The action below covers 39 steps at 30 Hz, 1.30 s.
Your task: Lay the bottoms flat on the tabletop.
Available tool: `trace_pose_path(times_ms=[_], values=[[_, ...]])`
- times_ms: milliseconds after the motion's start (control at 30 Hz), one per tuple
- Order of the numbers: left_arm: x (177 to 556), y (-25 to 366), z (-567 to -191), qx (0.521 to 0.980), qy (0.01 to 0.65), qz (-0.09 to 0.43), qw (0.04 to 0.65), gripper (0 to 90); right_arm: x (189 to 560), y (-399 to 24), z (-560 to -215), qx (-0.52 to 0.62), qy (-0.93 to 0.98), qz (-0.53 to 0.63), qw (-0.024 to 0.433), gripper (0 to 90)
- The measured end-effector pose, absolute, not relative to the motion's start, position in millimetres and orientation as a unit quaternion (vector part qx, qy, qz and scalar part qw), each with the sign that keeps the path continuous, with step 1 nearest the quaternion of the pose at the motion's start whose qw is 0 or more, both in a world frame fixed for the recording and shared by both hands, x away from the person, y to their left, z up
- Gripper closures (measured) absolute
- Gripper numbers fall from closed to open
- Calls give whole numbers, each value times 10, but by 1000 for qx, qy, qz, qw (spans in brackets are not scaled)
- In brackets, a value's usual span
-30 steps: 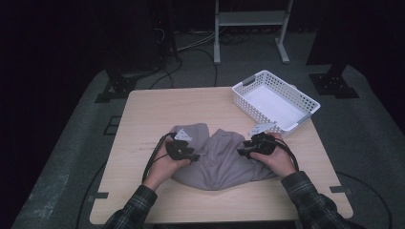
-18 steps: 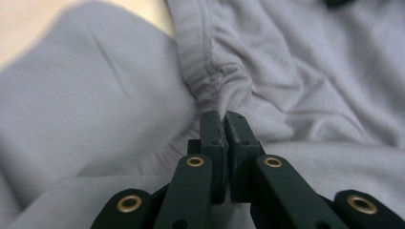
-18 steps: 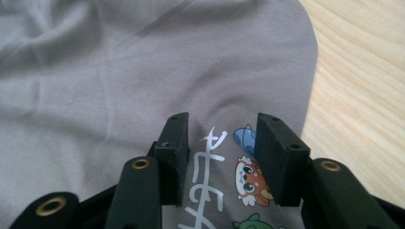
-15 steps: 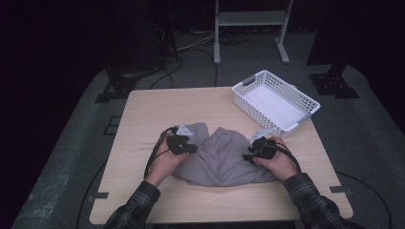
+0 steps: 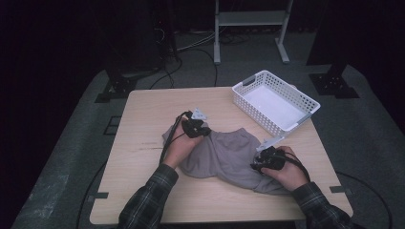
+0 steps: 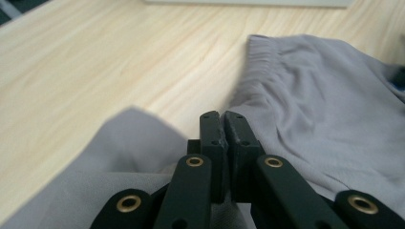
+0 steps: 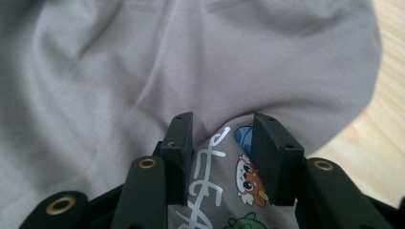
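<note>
A grey garment [image 5: 224,157] lies crumpled on the wooden table [image 5: 143,114]. My left gripper [image 5: 204,131] is at its far left part, shut on a pinch of the cloth. In the left gripper view the jaws [image 6: 222,117] meet, and grey fabric [image 6: 325,95] rises around them. My right gripper [image 5: 258,165] rests on the garment's near right part. Its jaws have just been closing and stand apart [image 7: 222,124]. A cartoon print [image 7: 246,179] on the cloth [image 7: 143,71] lies between them, and the pads do not squeeze it.
A white plastic basket [image 5: 305,100] stands empty at the table's far right corner, close to the garment. Bare wood stretches along the table's left side and far edge. Dark floor, cables and stand legs surround the table.
The left gripper shut on the cloth and moved away from the person and to the right, dragging the garment's left part inward. The right gripper slid nearer the person, its jaws narrowing.
</note>
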<state>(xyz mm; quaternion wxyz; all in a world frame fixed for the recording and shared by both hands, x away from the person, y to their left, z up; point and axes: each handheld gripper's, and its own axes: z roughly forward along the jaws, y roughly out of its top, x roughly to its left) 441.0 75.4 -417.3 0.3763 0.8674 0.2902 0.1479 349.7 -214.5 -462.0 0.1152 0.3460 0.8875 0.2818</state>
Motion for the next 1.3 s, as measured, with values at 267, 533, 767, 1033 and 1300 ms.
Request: trace_pose_path(times_ms=[267,533,767,1033,1300], values=[[4486,653,-4220,859,291,132,400,716,3489,-2216,-4624,353,883,287,113,568],[4315,1017,-4089,846,298,138,419,556,3538,-2258,-4433,361,859,336,136,553],[4129,1466,-4172,839,326,154,408,516,3694,-2113,-4294,341,850,380,131,546],[4032,1712,-4413,842,352,139,384,483,3993,-1741,-4308,315,849,413,99,547],[4011,1648,-4487,853,343,114,376,621,4386,-1338,-4407,305,843,438,58,589]])
